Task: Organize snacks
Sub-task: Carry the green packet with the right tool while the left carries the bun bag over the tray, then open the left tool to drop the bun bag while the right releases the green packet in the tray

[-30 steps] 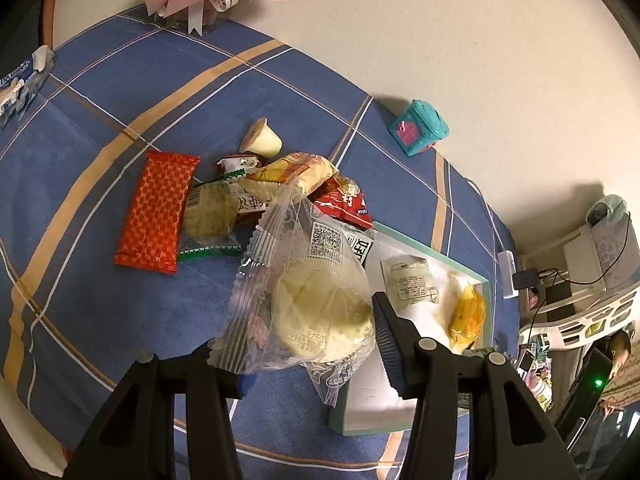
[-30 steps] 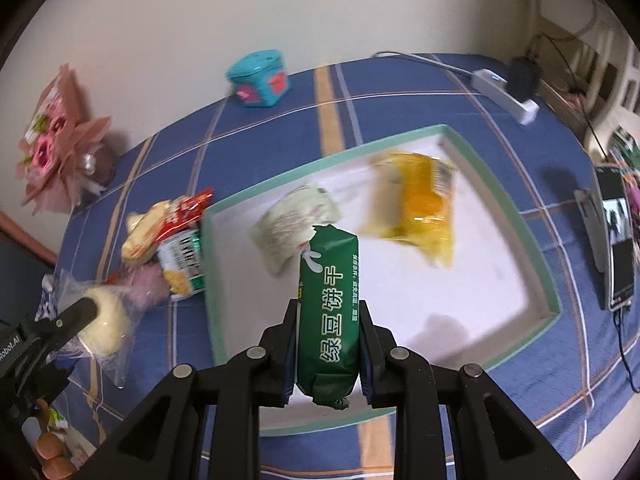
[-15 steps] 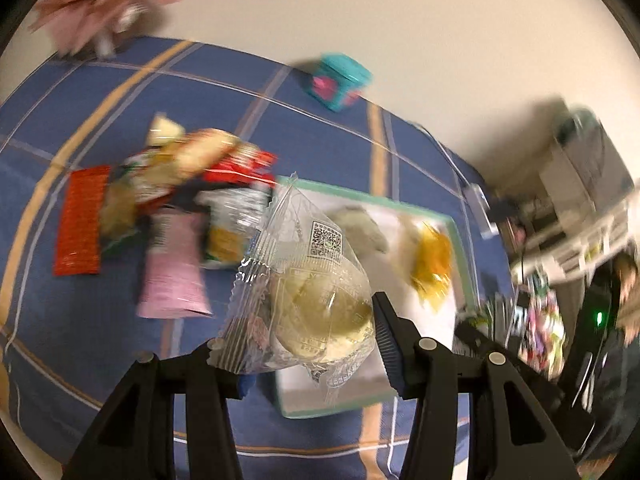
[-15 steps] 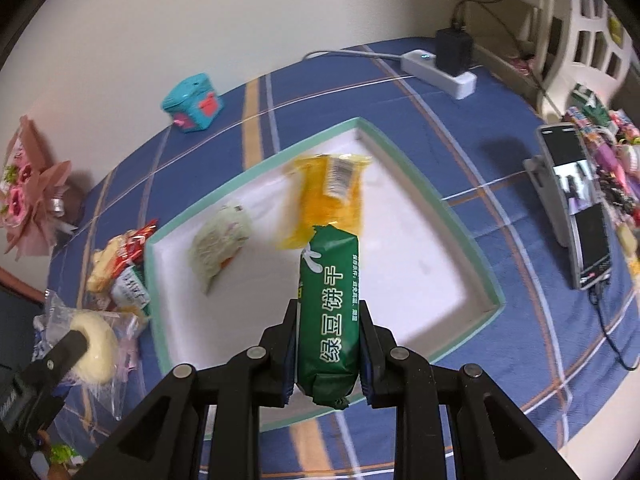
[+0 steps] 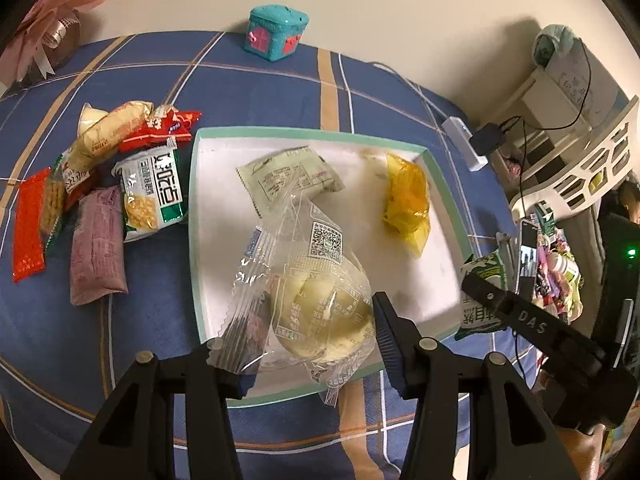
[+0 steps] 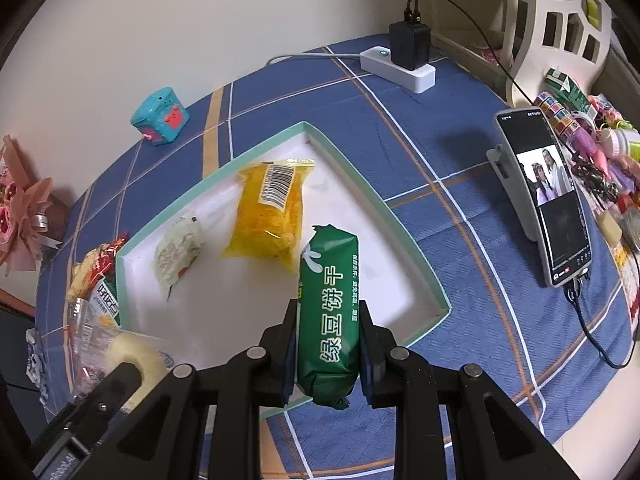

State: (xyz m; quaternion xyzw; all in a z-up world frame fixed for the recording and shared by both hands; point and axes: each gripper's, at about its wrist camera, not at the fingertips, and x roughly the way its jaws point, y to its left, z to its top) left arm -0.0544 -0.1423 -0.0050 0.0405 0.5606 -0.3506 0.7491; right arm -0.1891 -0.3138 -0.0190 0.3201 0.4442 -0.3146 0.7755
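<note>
A white tray with a mint rim lies on the blue plaid cloth. In it are a pale green packet and a yellow packet. My left gripper is shut on a clear bag with a round pale bun, held above the tray's near edge. My right gripper is shut on a green biscuit pack, held above the tray's near right part. A heap of loose snacks lies left of the tray.
A teal toy box stands by the wall. A pink bouquet sits at the far left. A power strip with charger, a propped phone and small clutter lie to the right.
My left gripper has swung right with the bun bag, from over the snack heap to over the tray's near edge. My right gripper has shifted right over the tray, still holding the green pack.
</note>
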